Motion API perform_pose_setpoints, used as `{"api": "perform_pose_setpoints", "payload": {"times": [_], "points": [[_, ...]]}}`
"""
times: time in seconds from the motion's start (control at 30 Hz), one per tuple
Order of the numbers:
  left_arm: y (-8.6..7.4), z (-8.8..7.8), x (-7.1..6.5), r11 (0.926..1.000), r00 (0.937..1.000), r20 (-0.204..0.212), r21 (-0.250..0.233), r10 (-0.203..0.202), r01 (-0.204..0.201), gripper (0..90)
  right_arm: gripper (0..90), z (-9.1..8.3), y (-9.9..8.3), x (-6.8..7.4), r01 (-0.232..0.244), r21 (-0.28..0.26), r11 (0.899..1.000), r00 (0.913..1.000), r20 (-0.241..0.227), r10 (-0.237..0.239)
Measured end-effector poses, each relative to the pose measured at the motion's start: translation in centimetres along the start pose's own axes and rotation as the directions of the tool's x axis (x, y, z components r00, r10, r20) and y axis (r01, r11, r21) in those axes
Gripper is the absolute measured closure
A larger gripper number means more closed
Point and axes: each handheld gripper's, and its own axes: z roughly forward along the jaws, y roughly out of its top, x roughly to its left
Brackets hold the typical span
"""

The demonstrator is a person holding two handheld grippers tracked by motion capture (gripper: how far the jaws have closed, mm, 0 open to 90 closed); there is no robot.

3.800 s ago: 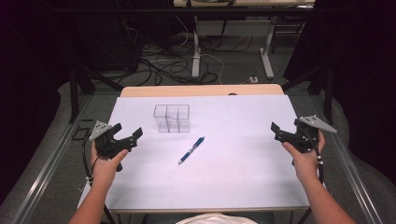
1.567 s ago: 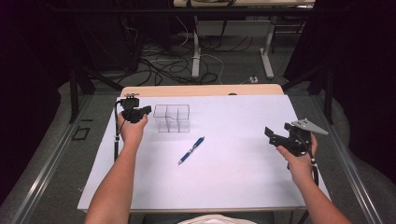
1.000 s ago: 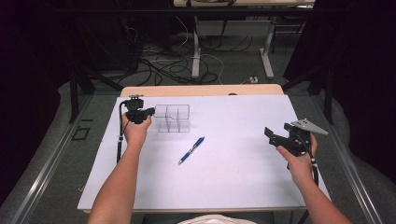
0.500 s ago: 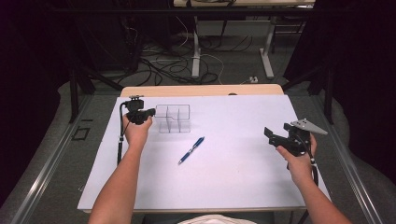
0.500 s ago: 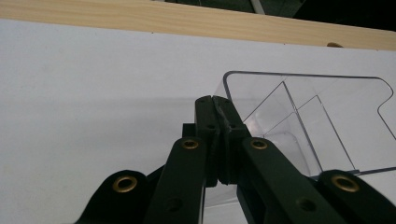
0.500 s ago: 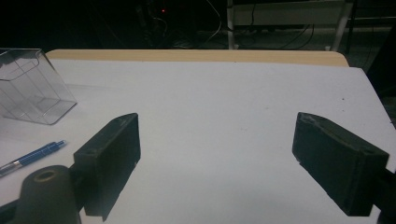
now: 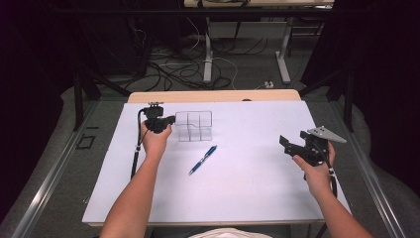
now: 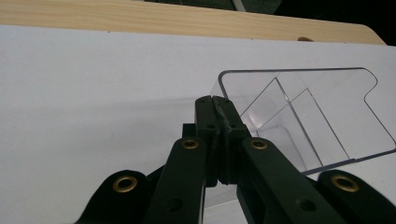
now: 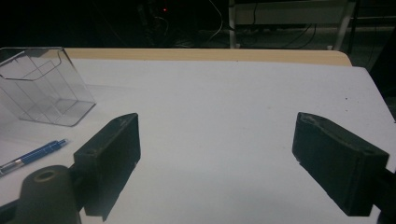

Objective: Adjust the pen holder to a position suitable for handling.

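Right gripper (image 7: 293, 144): held over the near right of the white table (image 7: 257, 188), jaws wide apart, nothing between them.
Pen (image 7: 202, 159): blue, lying loose mid-table.
Left gripper (image 7: 167, 120): jaws pressed together, tips at the clear organizer's left wall; whether they pinch it, I cannot tell.
Clear organizer (image 7: 194, 126): upright, farther back, beyond the pen.

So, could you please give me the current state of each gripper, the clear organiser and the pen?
Left gripper: jaws shut, tips at the organiser's left wall; whether they pinch it, I cannot tell.
Right gripper: jaws open, nothing between them, held over bare table.
Clear organiser: upright, compartments empty.
Blue pen: lying flat on the white table, apart from the organiser, untouched.
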Motion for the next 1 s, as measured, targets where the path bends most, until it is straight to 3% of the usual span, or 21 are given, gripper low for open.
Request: {"api": "perform_pose_setpoints", "payload": {"times": [0.37, 0.47, 0.5, 0.67, 0.7, 0.73, 0.77, 1.0], "points": [[0.1, 1.2, -1.9, 0.9998, 0.9998, 0.017, -0.02, -0.006, 0.006, 90.0, 15.1, 0.1, -0.1, 0.1, 0.004, -0.003, 1.0, 0.9999, -0.01, -0.004], [0.1, 1.6, -2.6, 0.9997, 0.9996, 0.027, -0.025, -0.005, 0.005, 90.0, 15.1, 0.4, -0.2, 0.1, 0.013, -0.031, 0.999, 0.9999, -0.006, -0.014], [0.1, 1.7, -2.9, 0.9998, 0.9996, 0.027, -0.022, 0.002, -0.001, 90.0, 15.1, 0.2, -0.1, 0.1, 0.012, -0.002, 1.0, 0.9998, -0.014, -0.012], [0.1, 2.3, -4.1, 0.9997, 0.9989, 0.045, -0.022, 0.009, -0.008, 90.0, 15.1, 0.2, -0.1, 0.1, 0.018, -0.007, 1.0, 0.9998, -0.01, -0.018], [0.1, 2.3, -4.2, 0.9998, 0.9989, 0.046, -0.019, 0.01, -0.009, 90.0, 15.1, 0.4, -0.2, 0.2, 0.006, -0.035, 0.999, 1.0, -0.002, -0.006], [0.0, 2.4, -4.4, 0.9997, 0.9988, 0.048, -0.023, 0.006, -0.005, 90.0, 15.1, 0.1, -0.1, 0.1, 0.014, 0.009, 1.0, 0.9999, -0.004, -0.014], [0.1, 2.4, -4.6, 0.9998, 0.9988, 0.049, -0.02, 0.006, -0.005, 90.0, 15.1, 0.2, -0.1, 0.0, 0.014, -0.01, 1.0, 0.9997, -0.022, -0.014], [0.1, 2.9, -5.5, 0.9998, 0.9982, 0.059, -0.02, 0.01, -0.009, 90.0, 15.1, 0.2, -0.1, 0.1, 0.016, -0.003, 1.0, 0.9998, -0.013, -0.016]]}}
